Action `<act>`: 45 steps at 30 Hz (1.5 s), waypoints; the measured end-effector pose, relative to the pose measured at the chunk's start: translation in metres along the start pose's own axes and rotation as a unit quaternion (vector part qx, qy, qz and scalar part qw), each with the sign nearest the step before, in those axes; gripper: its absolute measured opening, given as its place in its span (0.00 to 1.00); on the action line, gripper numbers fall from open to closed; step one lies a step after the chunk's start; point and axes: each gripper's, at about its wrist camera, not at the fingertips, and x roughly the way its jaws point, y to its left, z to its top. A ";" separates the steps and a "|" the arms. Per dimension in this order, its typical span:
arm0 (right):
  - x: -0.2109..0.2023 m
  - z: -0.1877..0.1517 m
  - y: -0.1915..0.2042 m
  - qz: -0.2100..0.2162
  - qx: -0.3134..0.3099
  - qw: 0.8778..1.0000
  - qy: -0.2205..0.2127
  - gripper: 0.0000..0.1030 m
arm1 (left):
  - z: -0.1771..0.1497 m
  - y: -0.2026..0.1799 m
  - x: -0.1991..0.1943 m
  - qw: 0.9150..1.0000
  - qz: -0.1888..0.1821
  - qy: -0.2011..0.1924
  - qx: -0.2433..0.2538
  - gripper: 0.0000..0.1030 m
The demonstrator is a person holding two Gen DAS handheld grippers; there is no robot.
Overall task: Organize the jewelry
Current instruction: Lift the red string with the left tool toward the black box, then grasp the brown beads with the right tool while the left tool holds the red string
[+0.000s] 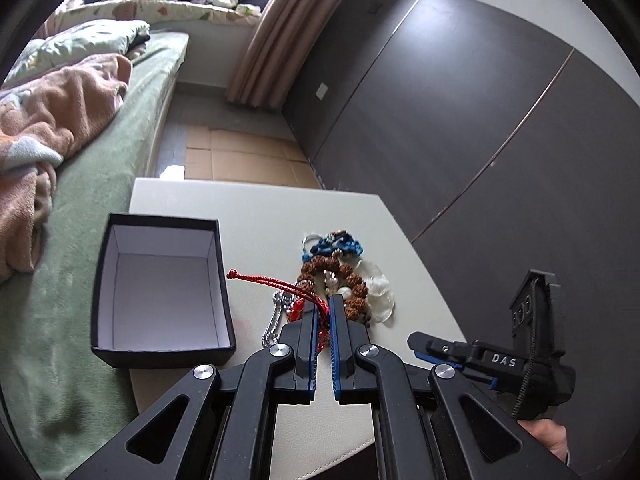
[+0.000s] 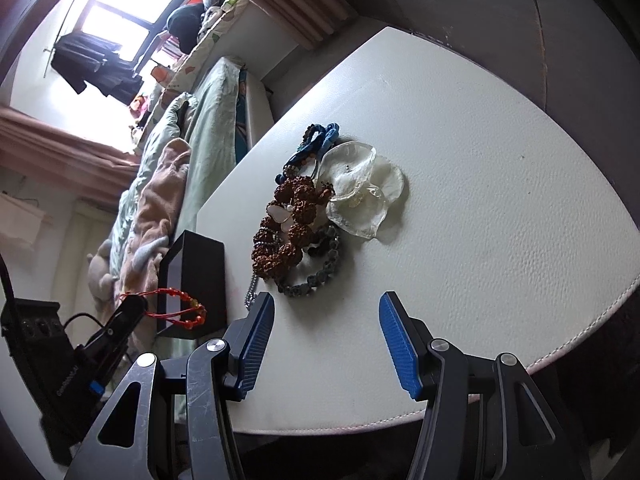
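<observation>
Bracelet [image 1: 304, 300] cord trails upper-left from left claw [image 1: 324, 312].

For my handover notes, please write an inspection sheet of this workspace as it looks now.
Surface: white table, lightly marked.
Job's things: open black box, inside bare; red bracelet held; jewelry pile beside the box.
Clutter: nothing seen.
Grippers: left gripper shut on the bracelet; right gripper open, nothing between.
Cables: black cable at the left gripper.
Surroundings: bed, curtain, dark wardrobe.
</observation>
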 end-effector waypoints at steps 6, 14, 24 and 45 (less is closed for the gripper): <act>0.006 0.009 0.015 -0.016 -0.028 0.999 -0.003 0.55 | 0.005 0.006 -0.017 1.000 0.009 -0.028 -0.004 0.05; 0.038 0.035 0.032 -0.047 -0.050 0.998 0.010 0.55 | 0.007 0.018 -0.027 0.999 0.025 -0.044 -0.009 0.05; 0.081 0.053 0.041 -0.110 -0.070 0.991 0.038 0.32 | 0.007 0.036 -0.042 0.997 0.046 -0.059 -0.027 0.05; -0.012 0.044 0.142 -0.038 -0.218 0.971 -0.090 0.20 | 0.011 0.055 -0.062 0.992 0.063 -0.095 -0.058 0.05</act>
